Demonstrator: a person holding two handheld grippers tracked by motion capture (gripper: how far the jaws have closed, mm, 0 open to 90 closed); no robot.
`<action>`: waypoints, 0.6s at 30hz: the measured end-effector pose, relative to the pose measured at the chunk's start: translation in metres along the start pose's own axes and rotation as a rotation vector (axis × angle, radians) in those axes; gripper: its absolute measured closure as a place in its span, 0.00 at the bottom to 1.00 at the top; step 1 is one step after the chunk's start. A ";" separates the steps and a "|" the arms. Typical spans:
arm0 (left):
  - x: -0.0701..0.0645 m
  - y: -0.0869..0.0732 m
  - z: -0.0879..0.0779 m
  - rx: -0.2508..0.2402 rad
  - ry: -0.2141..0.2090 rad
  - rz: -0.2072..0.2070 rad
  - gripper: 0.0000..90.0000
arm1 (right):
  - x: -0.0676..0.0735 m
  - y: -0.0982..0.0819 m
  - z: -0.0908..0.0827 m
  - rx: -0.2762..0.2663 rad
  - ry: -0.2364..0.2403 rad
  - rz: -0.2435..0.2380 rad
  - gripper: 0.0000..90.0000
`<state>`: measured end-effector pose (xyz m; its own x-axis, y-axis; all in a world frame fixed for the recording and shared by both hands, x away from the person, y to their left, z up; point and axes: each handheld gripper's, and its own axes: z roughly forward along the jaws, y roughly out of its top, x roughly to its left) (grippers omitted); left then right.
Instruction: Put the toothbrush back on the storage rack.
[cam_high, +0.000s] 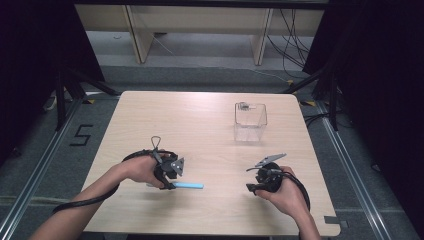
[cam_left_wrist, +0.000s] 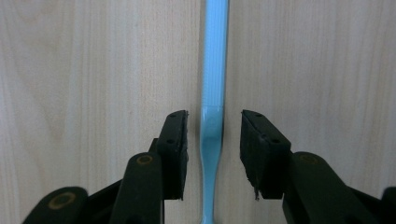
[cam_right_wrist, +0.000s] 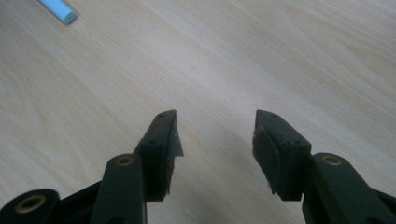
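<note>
Grip step: left claw straddles the light blue plastic toothbrush-like stick at its narrow neck, jaws partly apart with a clear gap to each black rubber pad, so nothing is held yet. To do this well, keep the stick centred between the pads, stay low on the pale wooden worktop, and close squarely so the thin neck does not roll or skid sideways. Gripping slightly further up on the wider flat part would likely give a firmer hold.

Stick position: it lies flat on the worktop, running straight away from the left claw along the claw's axis. In the high view it sits near the worktop's near edge, left of centre, pointing toward the right claw.

Right claw: jaws wide, empty, hovering near the near right corner, well apart from the stick.

Clear square plastic box stands toward the far right, untouched.
</note>
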<state>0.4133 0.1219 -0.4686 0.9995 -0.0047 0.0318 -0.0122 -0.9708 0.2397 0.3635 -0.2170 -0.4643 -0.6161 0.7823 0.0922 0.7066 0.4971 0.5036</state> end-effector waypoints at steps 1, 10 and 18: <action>0.001 0.002 0.000 0.018 -0.002 0.008 0.68 | 0.000 0.000 0.000 -0.002 0.003 -0.003 0.56; 0.003 0.008 0.006 0.067 -0.028 0.025 0.71 | 0.002 0.000 0.000 0.013 0.009 0.016 0.56; 0.002 0.011 0.010 0.093 -0.034 0.055 0.75 | 0.005 0.003 0.000 0.008 0.018 0.009 0.56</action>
<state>0.4153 0.1091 -0.4760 0.9978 -0.0650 0.0089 -0.0656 -0.9869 0.1475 0.3630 -0.2117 -0.4625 -0.6160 0.7797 0.1123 0.7148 0.4933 0.4957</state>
